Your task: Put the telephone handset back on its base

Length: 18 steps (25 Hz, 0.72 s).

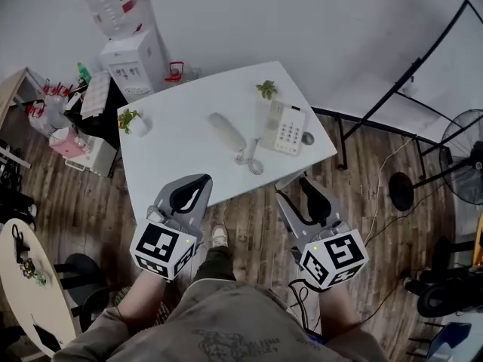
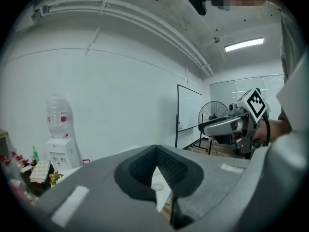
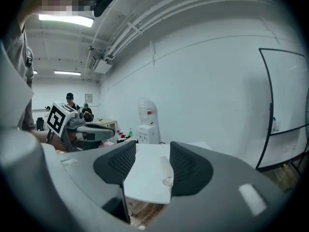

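Cool, even light comes from ceiling strip lights (image 2: 244,44), which glare at 2 o'clock in the left gripper view and 10 o'clock in the right, both fisheye-bent with black corners, shadows soft.

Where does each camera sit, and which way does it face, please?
Head view: on the head, looking steeply down at table, handset; left tongs, right tongs, forearms show.
Left gripper view: on left tongs, facing table, water dispenser; shut jaws show.
Right gripper view: on right tongs, facing table, handset; open jaws show.
Both gripper views catch the other tongs.
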Motion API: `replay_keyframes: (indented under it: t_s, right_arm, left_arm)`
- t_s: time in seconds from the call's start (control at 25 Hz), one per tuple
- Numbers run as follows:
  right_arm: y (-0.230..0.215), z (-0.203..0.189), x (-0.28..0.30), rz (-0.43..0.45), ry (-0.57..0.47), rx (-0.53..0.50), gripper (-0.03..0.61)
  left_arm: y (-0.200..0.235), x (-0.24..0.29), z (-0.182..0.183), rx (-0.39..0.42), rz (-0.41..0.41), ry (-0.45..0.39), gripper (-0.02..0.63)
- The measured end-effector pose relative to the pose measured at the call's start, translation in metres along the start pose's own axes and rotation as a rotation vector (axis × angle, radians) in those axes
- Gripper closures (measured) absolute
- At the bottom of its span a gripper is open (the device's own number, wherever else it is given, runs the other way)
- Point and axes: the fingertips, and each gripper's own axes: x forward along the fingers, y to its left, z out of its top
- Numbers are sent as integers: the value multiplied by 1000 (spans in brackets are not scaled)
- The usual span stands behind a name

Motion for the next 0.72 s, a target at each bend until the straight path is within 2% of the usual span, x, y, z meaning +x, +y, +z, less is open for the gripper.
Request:
replay_keyframes:
  t_s: [0.4, 0.72]
  right_arm:
    - [-17, -44, 152, 35, 224, 33, 330]
    - [-29, -90, 212, 46, 374, 37, 322]
  left_arm:
    - [99, 64, -42, -67, -30, 131, 614]
    - [138, 92, -67, -121, -32, 182, 614]
